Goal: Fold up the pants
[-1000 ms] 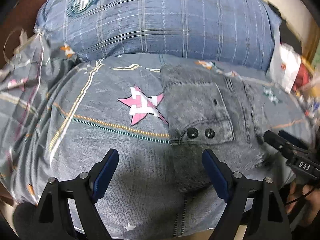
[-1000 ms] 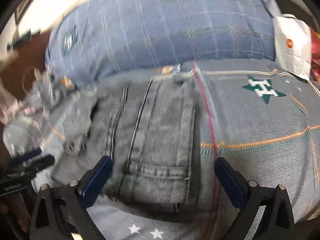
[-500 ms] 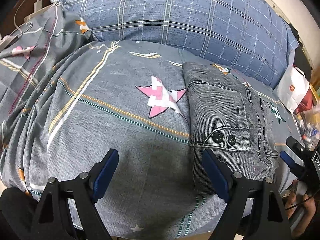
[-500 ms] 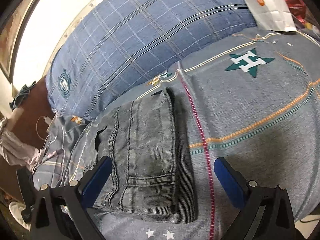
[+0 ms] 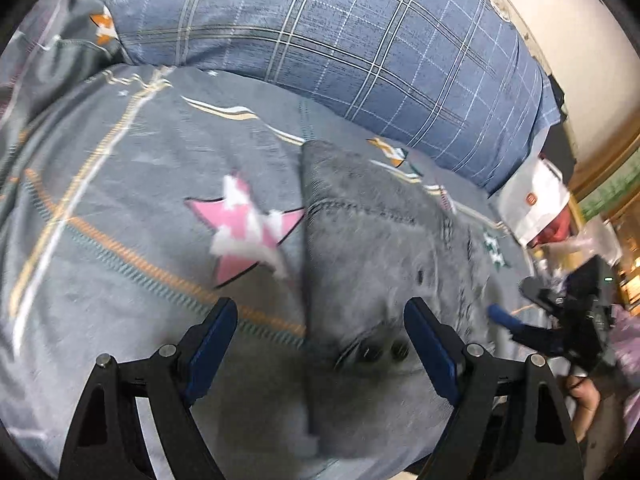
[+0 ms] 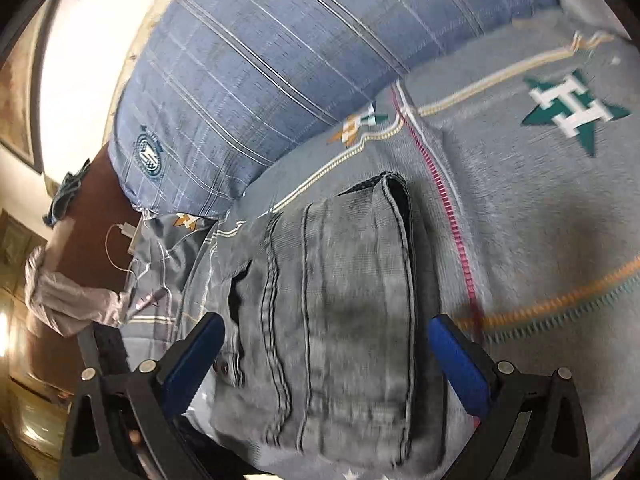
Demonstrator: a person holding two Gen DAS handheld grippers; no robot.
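Grey denim pants [image 5: 372, 256] lie folded into a compact stack on the grey patterned bedspread [image 5: 132, 208]. A pocket flap with two dark buttons [image 5: 382, 354] faces my left gripper [image 5: 320, 344], which is open and empty just above the stack's near left edge. In the right wrist view the pants [image 6: 340, 300] lie straight ahead with the folded hem on the far side. My right gripper [image 6: 326, 354] is open and empty, its jaws spread over the stack's near end. The right gripper also shows in the left wrist view [image 5: 552, 320] at the stack's right side.
A large blue plaid pillow [image 5: 340, 52] lies across the back of the bed. A white paper bag [image 5: 532, 204] and clutter sit at the far right. A crumpled blanket [image 6: 72, 304], a charger cable [image 6: 124, 240] and a brown headboard are at the left.
Both grippers have moved and tilted over the folded pants and stayed open. The pants stack has not visibly changed.
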